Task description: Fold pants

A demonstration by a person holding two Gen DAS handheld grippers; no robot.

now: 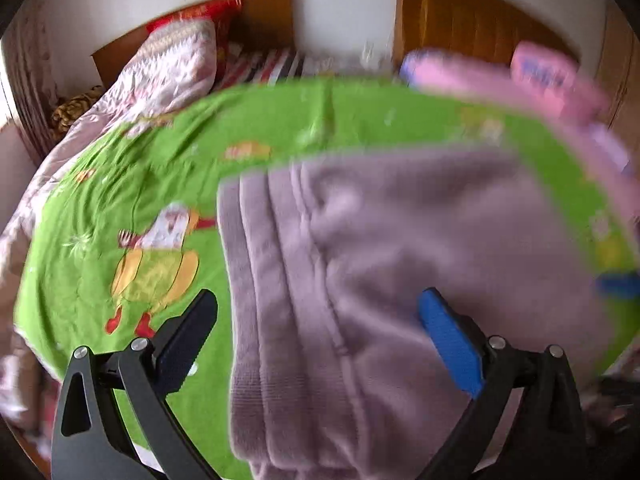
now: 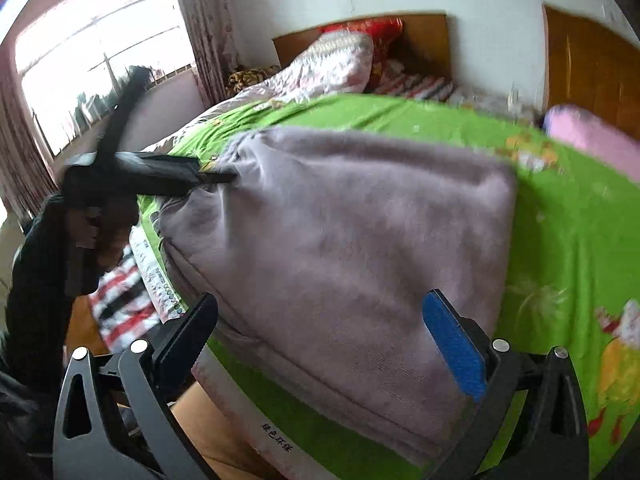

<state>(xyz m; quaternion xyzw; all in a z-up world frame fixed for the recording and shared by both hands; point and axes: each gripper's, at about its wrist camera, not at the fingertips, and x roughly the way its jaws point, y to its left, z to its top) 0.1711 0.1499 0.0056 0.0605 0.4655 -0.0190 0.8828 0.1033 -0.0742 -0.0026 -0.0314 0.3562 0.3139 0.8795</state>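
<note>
Mauve fleece pants [image 1: 380,280] lie folded in layers on a green cartoon bedsheet [image 1: 120,200]. My left gripper [image 1: 316,320] hovers open over the pants' near edge, jaws wide, nothing between them. In the right wrist view the pants [image 2: 340,240] form a thick rectangle near the bed's edge. My right gripper [image 2: 320,328] is open above their near side. The left gripper [image 2: 224,178] also shows there from the side, its tip at the pants' far left corner; whether it touches the cloth I cannot tell.
A quilt [image 1: 160,68] and red pillow [image 1: 200,16] lie at the headboard. A pink pillow [image 1: 540,76] lies at the right. A wooden door [image 2: 592,76] and window [image 2: 92,60] are behind. Striped cloth [image 2: 120,312] lies beside the bed.
</note>
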